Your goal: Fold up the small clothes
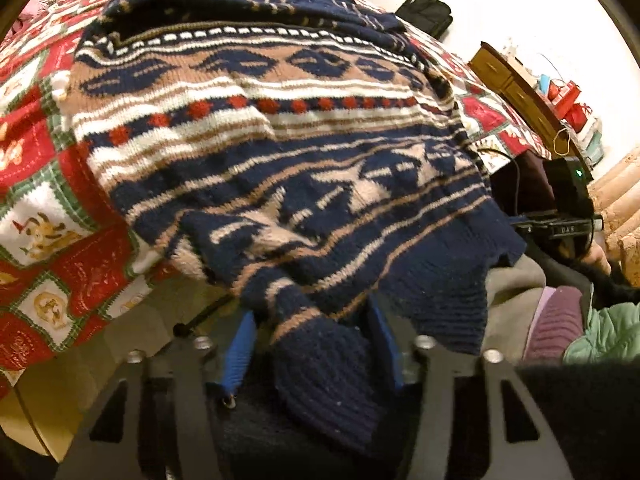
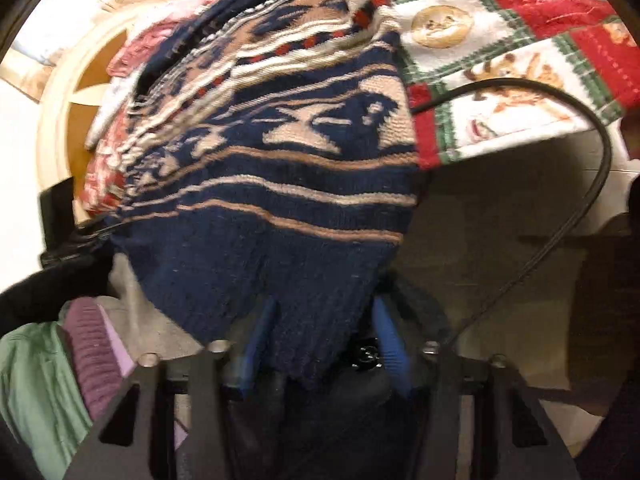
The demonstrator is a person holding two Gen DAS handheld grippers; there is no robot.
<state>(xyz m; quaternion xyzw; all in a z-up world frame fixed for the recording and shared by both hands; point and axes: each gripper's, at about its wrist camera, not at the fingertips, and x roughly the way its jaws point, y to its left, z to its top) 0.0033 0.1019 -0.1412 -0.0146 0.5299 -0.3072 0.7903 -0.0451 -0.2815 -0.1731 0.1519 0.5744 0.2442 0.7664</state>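
Observation:
A navy, tan and white patterned knit sweater [image 1: 280,152] lies on a table with a red, white and green Christmas tablecloth [image 1: 36,184]. Its near hem hangs off the table edge. My left gripper [image 1: 316,344] has its blue fingers [image 1: 242,344] on either side of the navy cuff and hem, and the fabric lies between them. In the right wrist view the sweater [image 2: 280,152] hangs from the tablecloth [image 2: 500,40], and my right gripper [image 2: 326,344] has its blue fingers [image 2: 390,340] around the navy ribbed hem.
A green garment [image 1: 604,332] and a purple knit [image 1: 556,320] lie below the table edge at the right; they also show in the right wrist view [image 2: 36,380]. A black cable [image 2: 580,120] loops over the tablecloth. A wooden cabinet [image 1: 516,84] stands beyond.

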